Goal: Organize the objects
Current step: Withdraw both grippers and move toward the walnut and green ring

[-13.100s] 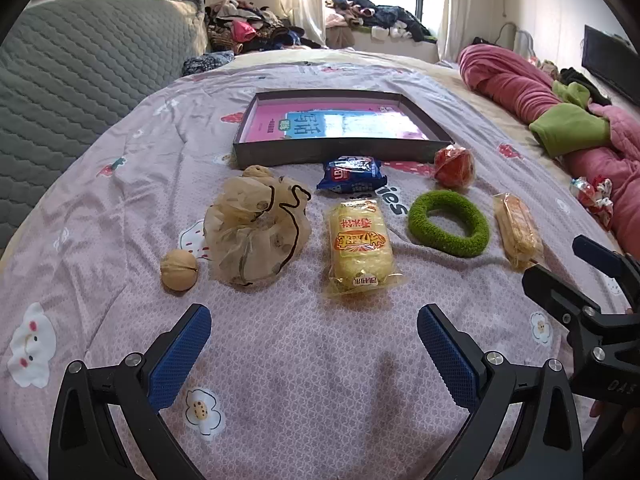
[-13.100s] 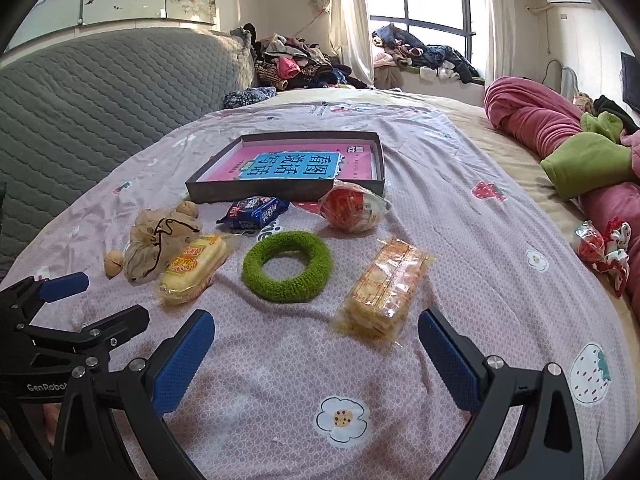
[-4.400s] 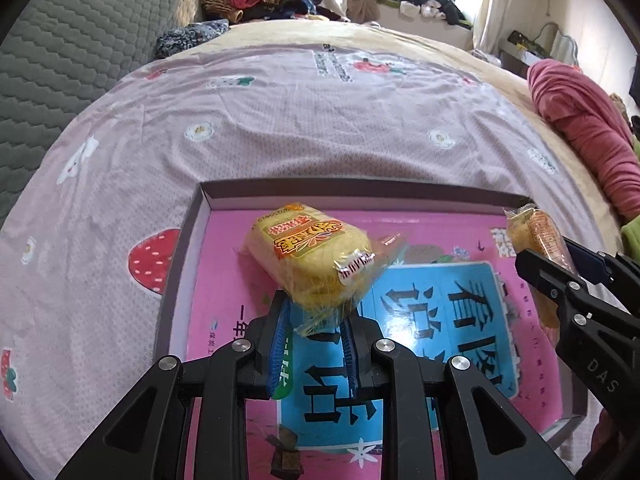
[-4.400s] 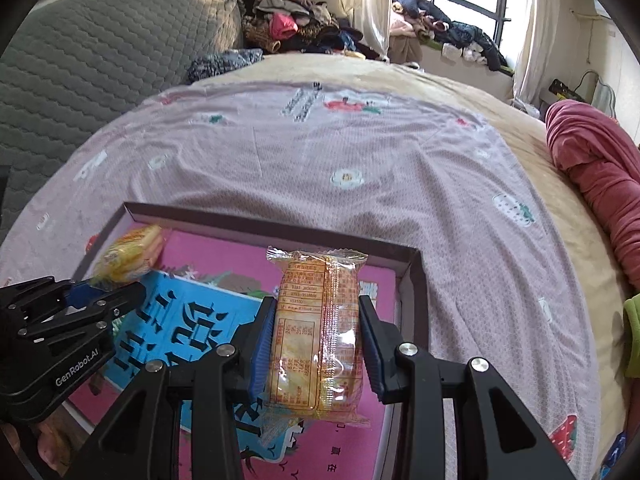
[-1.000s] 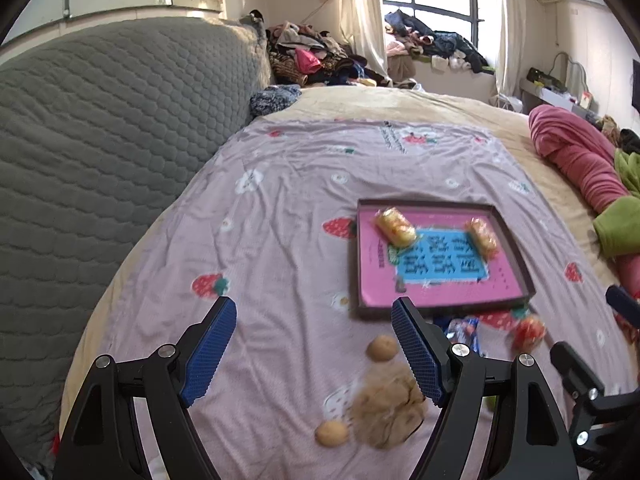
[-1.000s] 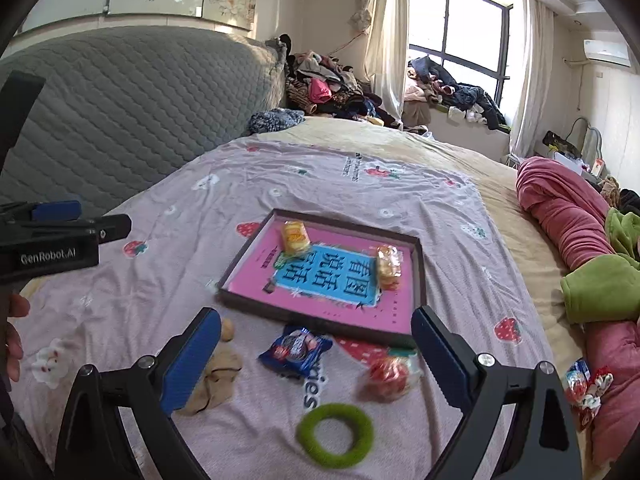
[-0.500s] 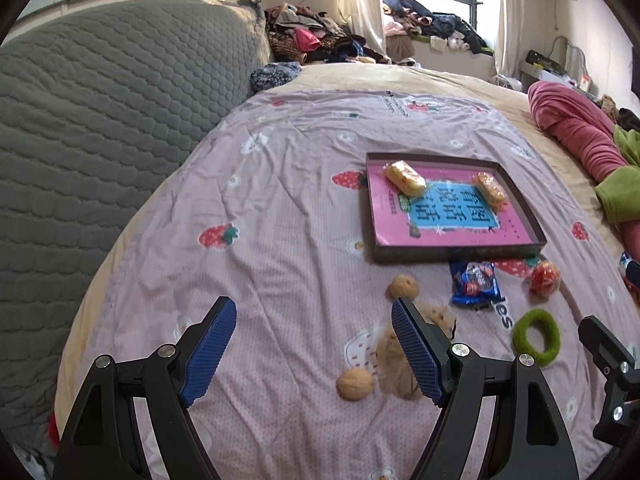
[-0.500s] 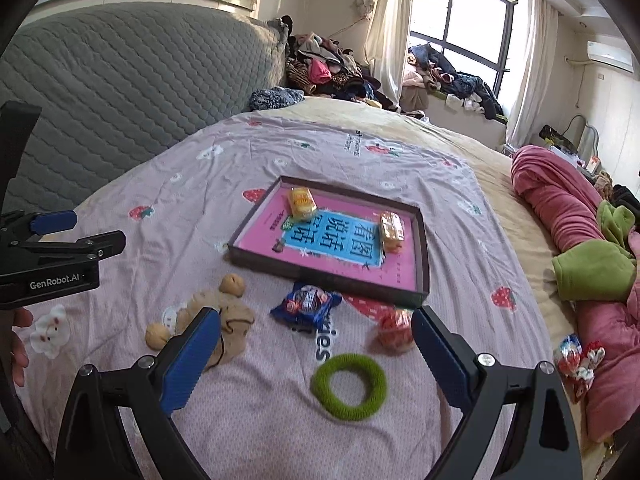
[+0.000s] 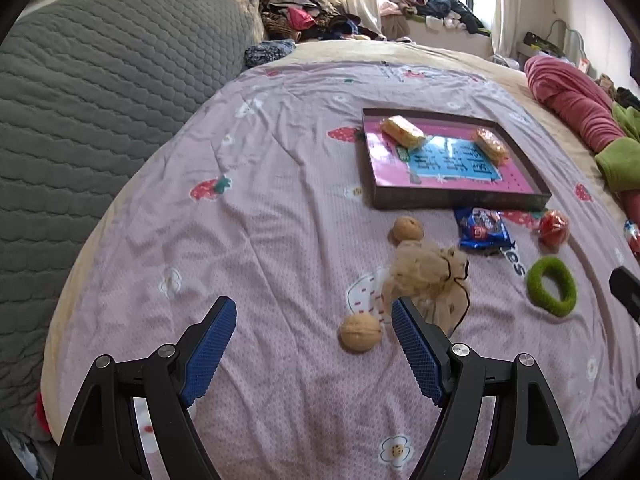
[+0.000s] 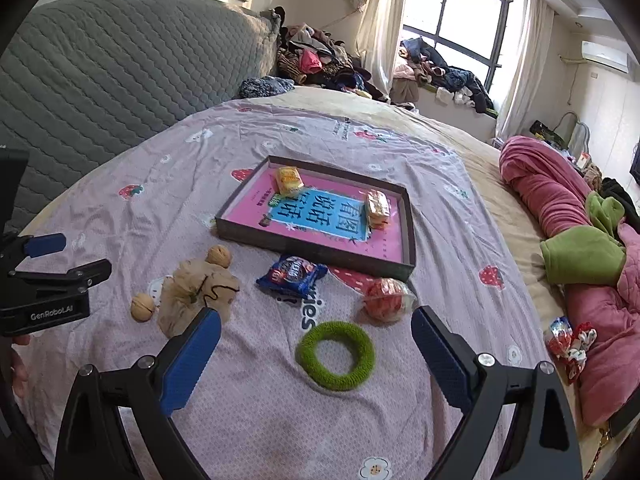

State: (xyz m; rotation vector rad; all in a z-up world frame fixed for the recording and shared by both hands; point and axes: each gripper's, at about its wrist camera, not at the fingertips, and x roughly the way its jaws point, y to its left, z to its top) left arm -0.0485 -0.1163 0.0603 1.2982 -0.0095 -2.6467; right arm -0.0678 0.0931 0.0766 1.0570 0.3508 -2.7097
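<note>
A dark tray (image 9: 456, 201) (image 10: 316, 254) with a pink and blue bottom holds a yellow snack pack (image 9: 402, 131) (image 10: 289, 180) and an orange cracker pack (image 9: 490, 146) (image 10: 378, 207). In front of it on the bedspread lie a blue cookie pack (image 9: 482, 230) (image 10: 292, 274), a red wrapped ball (image 9: 554, 228) (image 10: 386, 300), a green ring (image 9: 552, 286) (image 10: 336, 354), a mesh pouch (image 9: 428, 280) (image 10: 196, 286) and two walnuts (image 9: 360, 334) (image 9: 407, 229). My left gripper (image 9: 310, 336) is open and empty, near the closer walnut. My right gripper (image 10: 316, 354) is open and empty above the green ring.
A grey quilted headboard (image 9: 80, 92) runs along the left. A pink rolled blanket (image 10: 560, 200) and green cloth (image 10: 580, 254) lie at the right edge of the bed. Candy wrappers (image 10: 568, 344) lie near them. Clothes are piled by the window (image 10: 320, 60).
Both grippers have come down and forward toward the loose things in front of the tray. Both stay open and empty. The two snack packs lie in the tray.
</note>
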